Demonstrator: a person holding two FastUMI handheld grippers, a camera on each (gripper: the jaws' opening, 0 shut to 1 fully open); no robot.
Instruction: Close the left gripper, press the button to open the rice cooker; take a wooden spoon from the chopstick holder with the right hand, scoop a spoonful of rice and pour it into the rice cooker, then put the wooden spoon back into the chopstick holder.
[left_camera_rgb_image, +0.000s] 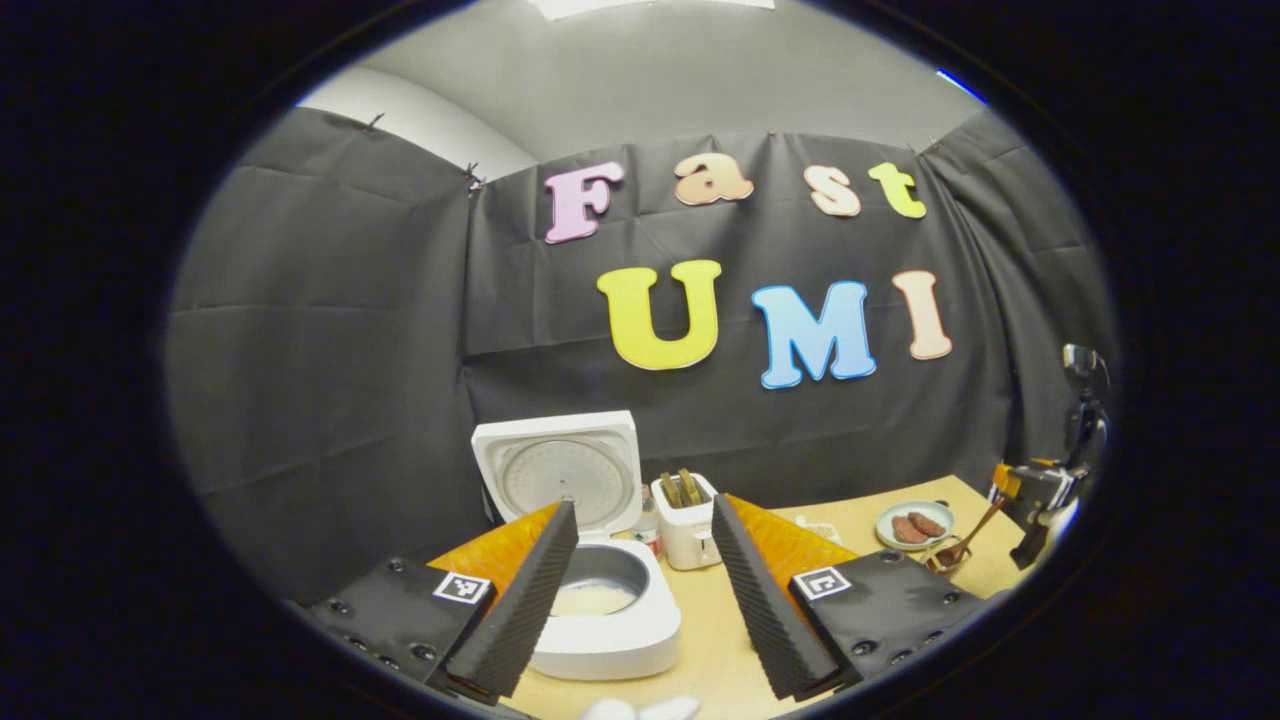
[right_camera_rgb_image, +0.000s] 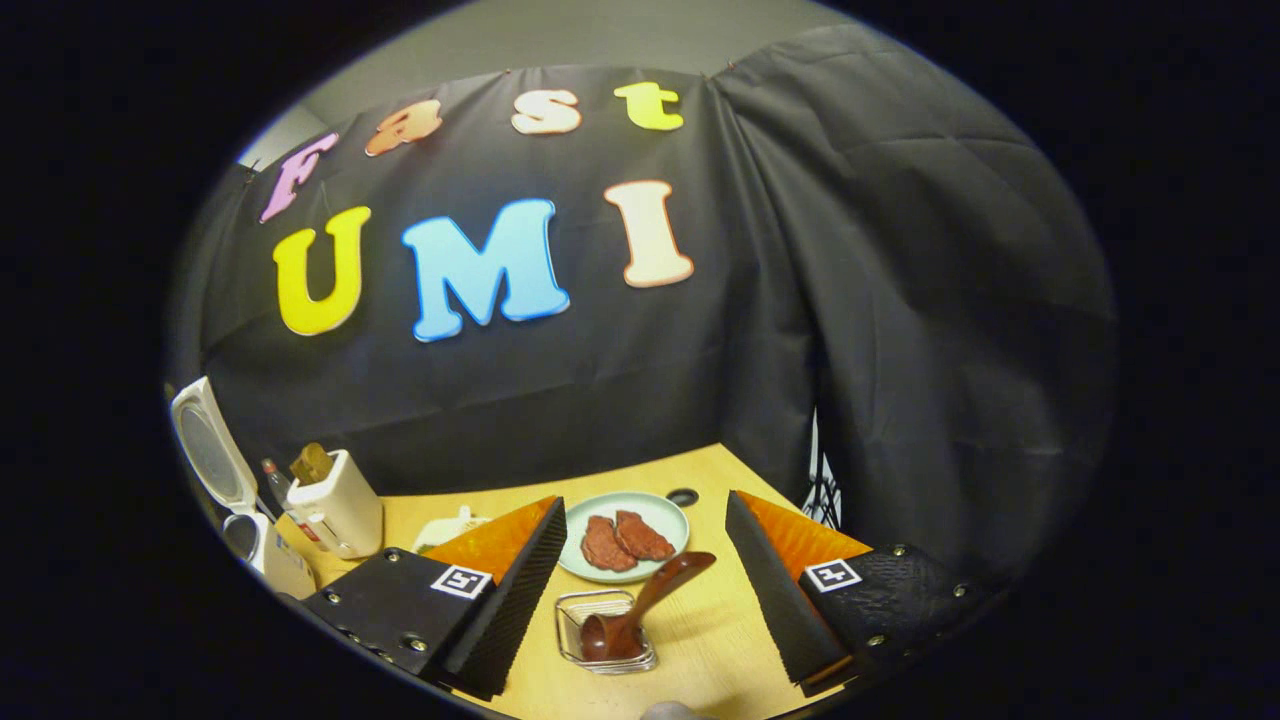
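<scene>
Spoon back in the holder, cooker open with rice inside

The right gripper (right_camera_rgb_image: 640, 590) is spread wide, grasping nothing; the brown wooden spoon (right_camera_rgb_image: 640, 605) leans toward 1 o'clock in the clear wire chopstick holder (right_camera_rgb_image: 600, 625) between its fingers. The left gripper (left_camera_rgb_image: 640, 590) is also released, with the white rice cooker (left_camera_rgb_image: 600, 610) at 11 o'clock on the wooden counter (left_camera_rgb_image: 720, 640), lid up. Judging by this, the task looks finished.

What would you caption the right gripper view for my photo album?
Open tool hovering over a wooden spoon resting in its clear holder, beside a plate of meat.
</scene>
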